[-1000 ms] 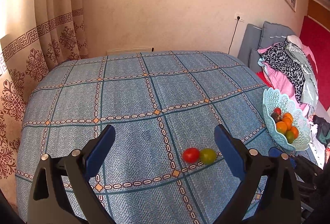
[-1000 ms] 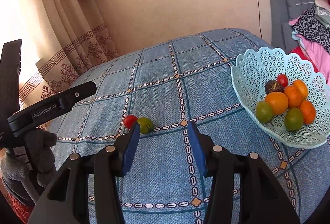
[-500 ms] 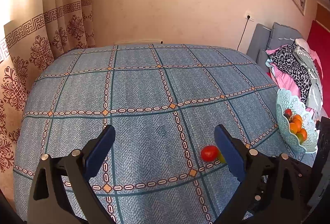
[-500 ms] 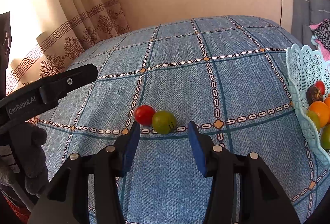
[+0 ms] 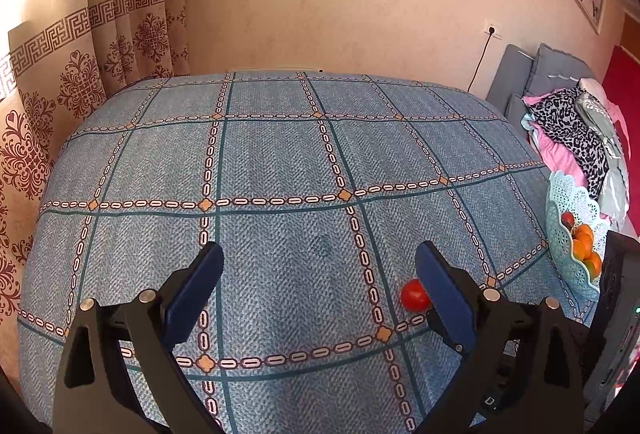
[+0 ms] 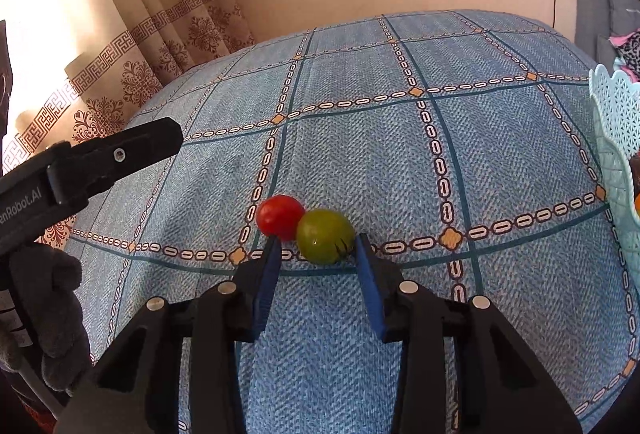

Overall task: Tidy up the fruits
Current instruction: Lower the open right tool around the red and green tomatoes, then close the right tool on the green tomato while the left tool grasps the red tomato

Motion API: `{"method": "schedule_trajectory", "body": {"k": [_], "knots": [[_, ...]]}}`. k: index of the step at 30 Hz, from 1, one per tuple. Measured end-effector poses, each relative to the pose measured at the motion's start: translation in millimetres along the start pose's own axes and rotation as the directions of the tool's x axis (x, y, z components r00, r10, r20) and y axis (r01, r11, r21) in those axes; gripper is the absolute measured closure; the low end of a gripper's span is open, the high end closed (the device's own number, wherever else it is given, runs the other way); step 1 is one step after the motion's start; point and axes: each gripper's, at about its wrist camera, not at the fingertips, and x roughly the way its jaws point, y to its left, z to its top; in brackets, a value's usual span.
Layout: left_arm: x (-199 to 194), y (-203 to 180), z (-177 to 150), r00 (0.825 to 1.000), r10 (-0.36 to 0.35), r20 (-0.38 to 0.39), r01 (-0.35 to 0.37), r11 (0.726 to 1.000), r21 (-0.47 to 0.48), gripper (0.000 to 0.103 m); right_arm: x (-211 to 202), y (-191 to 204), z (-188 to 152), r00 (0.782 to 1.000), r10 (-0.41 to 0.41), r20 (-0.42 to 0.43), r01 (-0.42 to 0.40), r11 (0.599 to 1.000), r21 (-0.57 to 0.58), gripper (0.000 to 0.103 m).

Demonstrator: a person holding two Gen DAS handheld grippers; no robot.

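The right tool [image 6: 316,254] is spread, its pads on either side of the green fruit [image 6: 325,241] on the blue checked table [image 6: 360,154], gripping nothing yet. The red fruit [image 6: 280,217] touches the green one, and the left pad comes down right at the seam between them. That is the likely trouble: closing could nudge the red one into a roll, or pinch both (round, smooth skins slip easily).

The left tool [image 5: 318,284] hangs spread and empty above the cloth, the red fruit just at its right pad.

Farther off, the cloth lies bare and wide toward the curtain [image 6: 160,46] and wall. The lace basket [image 6: 614,154], already holding fruit, sits at the table's right edge, so a careless drop there could tip it or send fruit over the side.
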Motion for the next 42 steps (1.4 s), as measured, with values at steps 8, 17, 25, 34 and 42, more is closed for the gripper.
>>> {"method": "schedule_trajectory", "body": {"k": [8, 17, 25, 34, 42], "knots": [[7.3, -3.3, -2.8, 1.000, 0.000, -0.010, 0.000, 1.000, 0.009, 0.005, -10.3, -8.7, 0.1, 1.000, -0.001, 0.027, 0.000, 0.999, 0.036, 0.073], [13.5, -17.6, -8.7, 1.000, -0.011, -0.023, 0.012, 0.999, 0.053, 0.005, -16.7, -13.1, 0.2, 0.999, -0.008, 0.036, 0.006, 0.999, 0.041, 0.073], [14.2, -9.1, -7.0, 1.000, 0.004, -0.023, -0.003, 0.999, 0.035, 0.005, -2.5, -4.1, 9.3, 1.000, -0.006, 0.026, 0.005, 1.000, 0.015, 0.072], [16.1, -4.6, -7.0, 1.000, 0.004, -0.026, -0.003, 1.000, 0.025, 0.005, 2.2, -5.0, 10.7, 1.000, 0.029, 0.008, -0.029, 0.999, 0.020, 0.073], [16.5, -15.8, -11.5, 0.999, -0.017, -0.029, 0.018, 0.998, 0.055, 0.007, -33.8, -17.6, 3.0, 0.995, -0.062, 0.083, 0.060, 0.998, 0.026, 0.074]]}}
